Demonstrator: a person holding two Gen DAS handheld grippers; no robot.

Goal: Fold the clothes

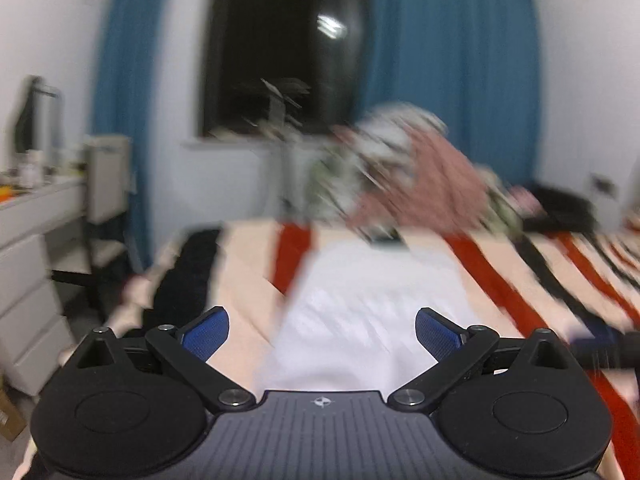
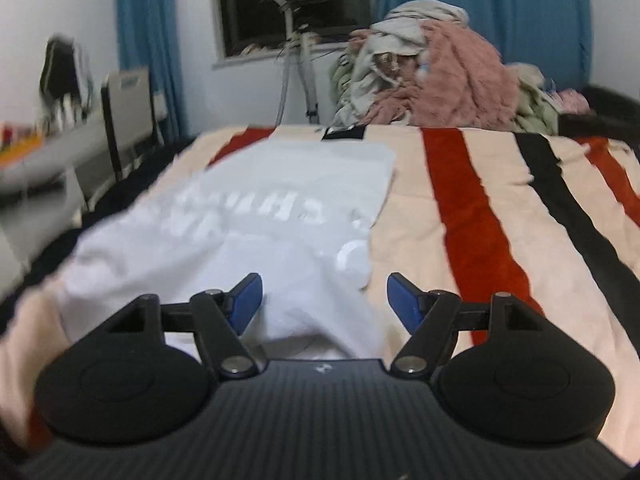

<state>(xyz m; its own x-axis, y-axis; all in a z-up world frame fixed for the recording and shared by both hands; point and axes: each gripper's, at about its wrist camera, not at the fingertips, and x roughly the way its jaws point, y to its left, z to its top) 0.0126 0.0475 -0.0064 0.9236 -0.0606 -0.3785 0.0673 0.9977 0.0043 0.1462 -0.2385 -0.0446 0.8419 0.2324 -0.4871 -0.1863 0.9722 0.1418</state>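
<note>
A white T-shirt [image 2: 280, 200] with pale lettering lies spread on a striped cream, red and black blanket [image 2: 480, 220] on the bed. It also shows in the left wrist view [image 1: 360, 312], blurred. My left gripper [image 1: 322, 334] is open and empty, just above the shirt's near end. My right gripper [image 2: 324, 300] is open and empty, with the shirt's near right edge between and below its blue fingers [image 2: 404, 304]. Part of the right gripper [image 1: 608, 350] shows at the right edge of the left wrist view.
A tall pile of unfolded clothes [image 2: 432, 72], pink and grey, sits at the far end of the bed. A desk with drawers [image 1: 28, 272] and a chair [image 2: 128, 112] stand to the left. A window [image 2: 296, 4] and blue curtains are behind.
</note>
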